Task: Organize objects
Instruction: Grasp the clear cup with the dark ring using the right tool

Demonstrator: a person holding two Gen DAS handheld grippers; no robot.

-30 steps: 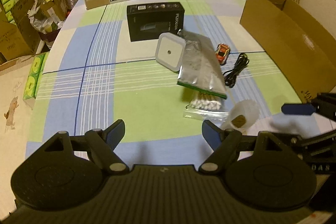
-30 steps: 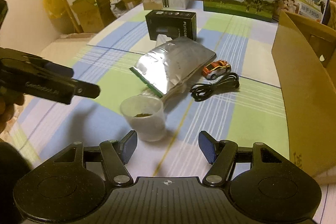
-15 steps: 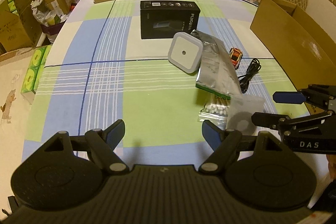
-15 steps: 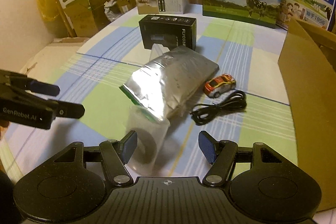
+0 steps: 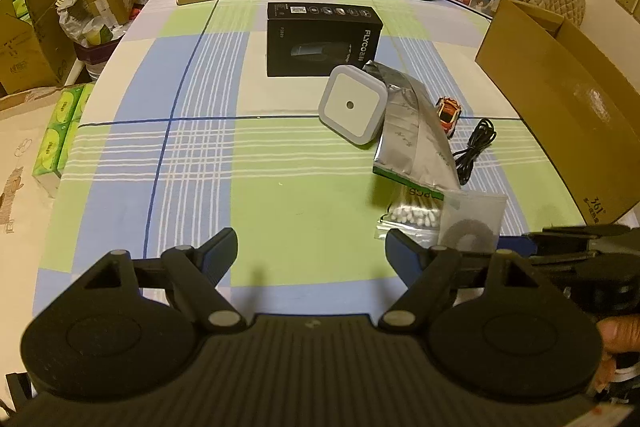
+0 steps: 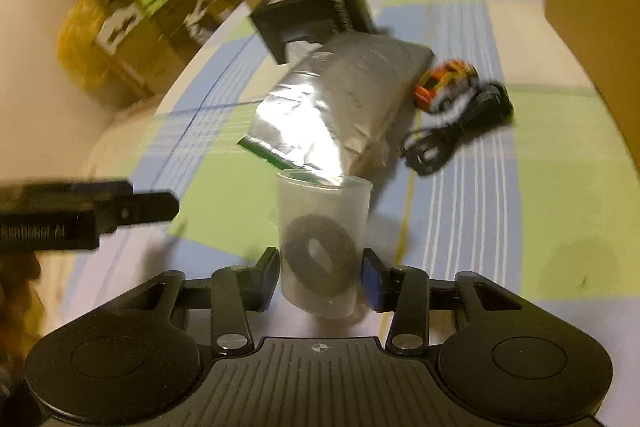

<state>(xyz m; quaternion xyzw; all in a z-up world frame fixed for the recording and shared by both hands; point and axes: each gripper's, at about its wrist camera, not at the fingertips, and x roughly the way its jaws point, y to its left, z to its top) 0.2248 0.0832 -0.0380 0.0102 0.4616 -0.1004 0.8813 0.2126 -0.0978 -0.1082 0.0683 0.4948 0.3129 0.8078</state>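
Right gripper [image 6: 320, 277]: fingers just closed on the plastic cup [image 6: 322, 247], low near its base, beside the foil bag [image 6: 340, 107]. We lift slowly, level. Left gripper [image 5: 310, 251] wide open, empty.

The bench's [image 5: 192, 163] left half lies open; the black box [image 5: 322, 41], foil pouch [image 5: 416, 139] and cardboard box [image 5: 560, 99] crowd the right.

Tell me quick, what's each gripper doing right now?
Left gripper: open, holding nothing.
Right gripper: jaws just closed onto the plastic cup, gripping it.
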